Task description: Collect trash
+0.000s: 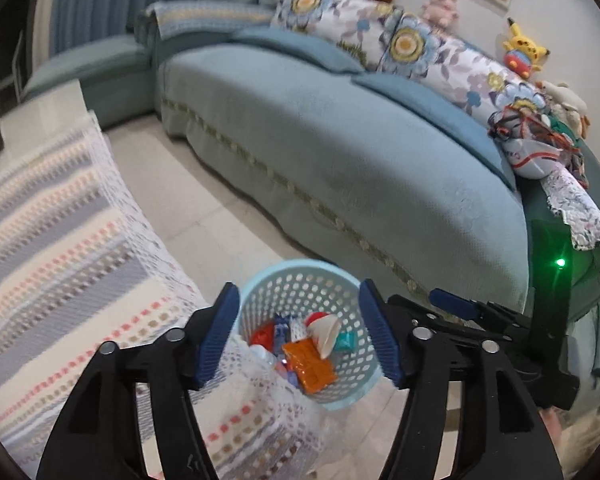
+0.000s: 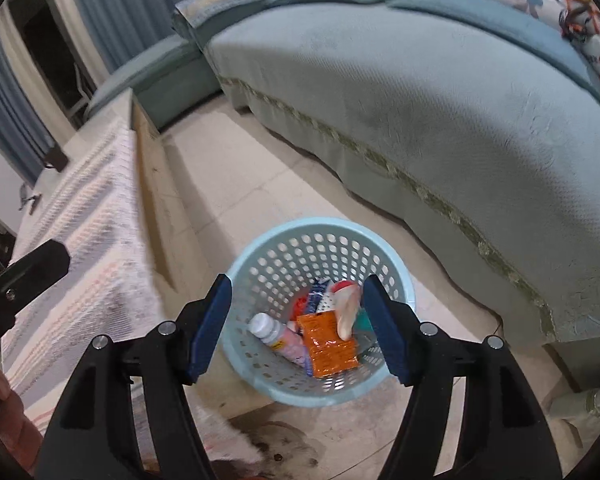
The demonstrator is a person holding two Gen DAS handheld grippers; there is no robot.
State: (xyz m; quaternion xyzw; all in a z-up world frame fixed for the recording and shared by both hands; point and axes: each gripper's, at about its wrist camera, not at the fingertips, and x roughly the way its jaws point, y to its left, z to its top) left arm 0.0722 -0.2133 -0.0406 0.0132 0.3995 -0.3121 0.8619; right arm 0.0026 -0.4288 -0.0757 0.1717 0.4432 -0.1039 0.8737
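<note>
A light blue perforated basket (image 1: pixel 300 280) (image 2: pixel 320 236) stands on the floor between the table and the sofa. It holds trash: an orange packet (image 1: pixel 310 366) (image 2: pixel 328 344), a white-capped pink bottle (image 2: pixel 276 336), a red and white wrapper (image 1: pixel 324 330) (image 2: pixel 346 304) and other small wrappers. My left gripper (image 1: pixel 298 336) is open and empty above the basket. My right gripper (image 2: pixel 296 328) is open and empty above the basket too. The right gripper's body shows in the left wrist view (image 1: pixel 500 320).
A table with a striped lace cloth (image 1: pixel 60 240) (image 2: pixel 88 208) is on the left. A teal sofa (image 1: pixel 340 140) (image 2: pixel 420 100) with floral cushions and plush toys runs along the right. Tiled floor (image 2: pixel 240 184) lies between them, with a dark stain (image 2: pixel 284 444) near the front.
</note>
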